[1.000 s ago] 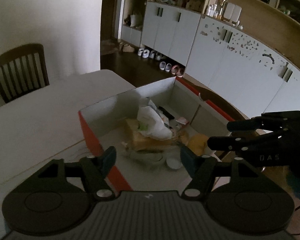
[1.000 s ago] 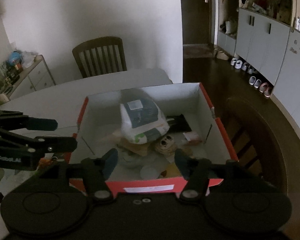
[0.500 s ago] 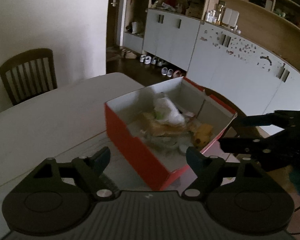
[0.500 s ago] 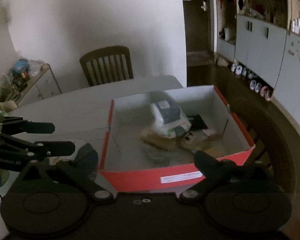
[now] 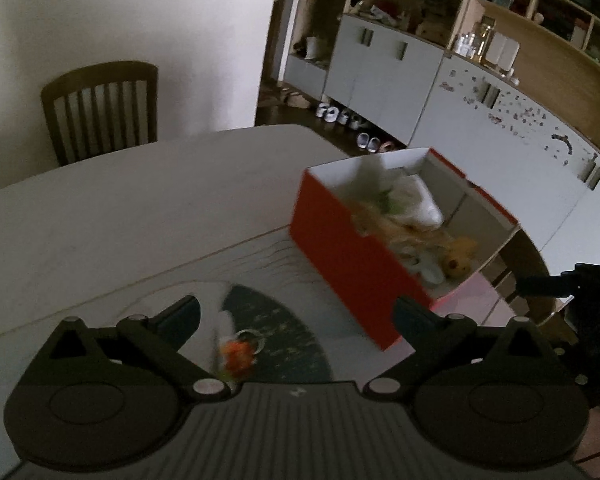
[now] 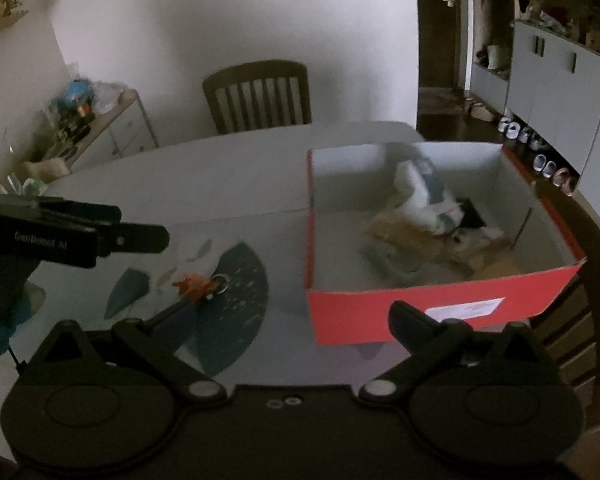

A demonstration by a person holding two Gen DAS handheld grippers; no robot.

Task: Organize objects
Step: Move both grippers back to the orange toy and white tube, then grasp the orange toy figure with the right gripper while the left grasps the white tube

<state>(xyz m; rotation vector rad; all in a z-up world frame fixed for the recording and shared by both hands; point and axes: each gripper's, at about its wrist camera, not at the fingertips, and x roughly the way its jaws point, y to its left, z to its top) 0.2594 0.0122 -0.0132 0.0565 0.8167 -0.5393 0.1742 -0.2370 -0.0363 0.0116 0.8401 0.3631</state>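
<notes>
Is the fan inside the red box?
No, the fan lies open on the table, left of the red box.

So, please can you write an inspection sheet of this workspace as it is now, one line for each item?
Surface: pale table, mostly bare.
Job's things: red box open, holding a white packet, a soft toy and other things too blurred to name.
Clutter: dark fan lying open beside the box, with an orange tassel.
Grippers: left gripper opening, nothing between its fingers; right gripper open, empty.
Cables: nothing seen.
Surroundings: wooden chair, grey cabinets, shoes on the floor.
</notes>
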